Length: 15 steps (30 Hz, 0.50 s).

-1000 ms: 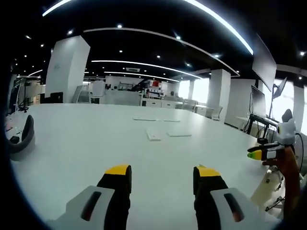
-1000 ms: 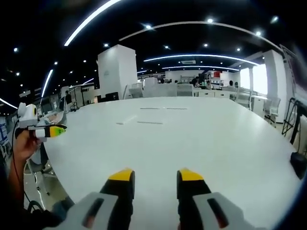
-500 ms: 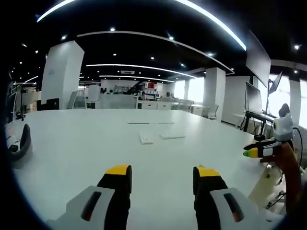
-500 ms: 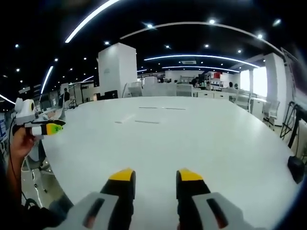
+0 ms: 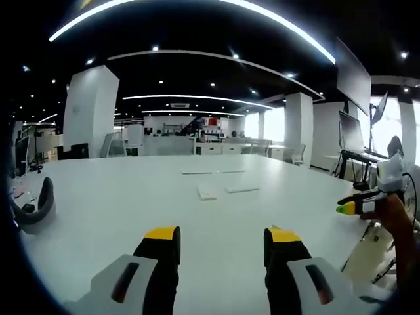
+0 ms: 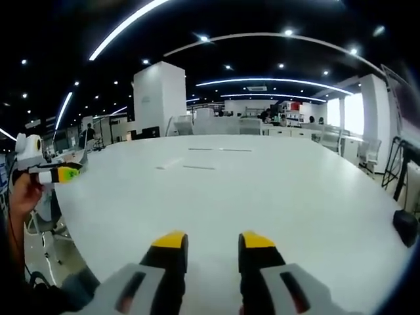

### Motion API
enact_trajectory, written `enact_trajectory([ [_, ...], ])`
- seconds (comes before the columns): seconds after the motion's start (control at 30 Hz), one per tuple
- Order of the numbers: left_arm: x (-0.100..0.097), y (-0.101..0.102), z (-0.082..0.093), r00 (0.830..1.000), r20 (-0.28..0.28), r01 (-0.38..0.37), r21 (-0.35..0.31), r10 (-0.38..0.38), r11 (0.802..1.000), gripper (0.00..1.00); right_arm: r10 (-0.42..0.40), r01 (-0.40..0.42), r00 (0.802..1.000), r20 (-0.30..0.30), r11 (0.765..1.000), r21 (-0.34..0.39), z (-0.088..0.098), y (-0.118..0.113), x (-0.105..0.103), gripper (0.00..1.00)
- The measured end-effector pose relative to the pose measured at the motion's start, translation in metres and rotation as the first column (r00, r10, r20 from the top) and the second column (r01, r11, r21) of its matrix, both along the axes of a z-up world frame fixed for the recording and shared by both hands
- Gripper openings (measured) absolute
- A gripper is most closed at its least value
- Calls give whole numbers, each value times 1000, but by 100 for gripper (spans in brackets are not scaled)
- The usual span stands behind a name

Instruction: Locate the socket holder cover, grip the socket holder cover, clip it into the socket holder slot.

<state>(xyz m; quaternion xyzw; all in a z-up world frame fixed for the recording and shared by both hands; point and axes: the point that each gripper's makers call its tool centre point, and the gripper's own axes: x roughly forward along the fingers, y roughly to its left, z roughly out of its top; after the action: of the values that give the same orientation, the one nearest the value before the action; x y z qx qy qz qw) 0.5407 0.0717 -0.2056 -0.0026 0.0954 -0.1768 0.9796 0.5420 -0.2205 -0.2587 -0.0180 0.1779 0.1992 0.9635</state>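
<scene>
Risk at this stage lies mainly in identification and approach. Both tongs hang above the near edge of the large white bench (image 5: 118, 197), well apart from the work: the left tongs (image 5: 220, 237) and the right tongs (image 6: 207, 241) each show yellow-tipped black jaws spread with a clear gap, holding nothing. Several small flat white pieces lie far out on the bench: a squarish white plate (image 5: 207, 193) with a longer flat white strip (image 5: 243, 189) just beside it on the right, and two thin white strips (image 5: 212, 172) farther off. Which of these is the socket holder cover and which carries the slot cannot be told at this range; a wrong pick is therefore the first likely fault. White parts on a white surface give little contrast, so the jaws may come down off-centre. Flat, thin pieces will probably slide or tip under a one-sided pinch. A dark curved object (image 5: 34, 207) rests at the left edge, clear of the approach path.
</scene>
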Motion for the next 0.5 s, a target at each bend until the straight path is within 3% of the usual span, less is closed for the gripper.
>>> enact_trajectory([
  [0.5, -4, 16, -24, 1000, -23, -8, -39, 7, 999, 51, 5, -4, 1000, 15, 999, -43, -4, 1, 0, 32],
])
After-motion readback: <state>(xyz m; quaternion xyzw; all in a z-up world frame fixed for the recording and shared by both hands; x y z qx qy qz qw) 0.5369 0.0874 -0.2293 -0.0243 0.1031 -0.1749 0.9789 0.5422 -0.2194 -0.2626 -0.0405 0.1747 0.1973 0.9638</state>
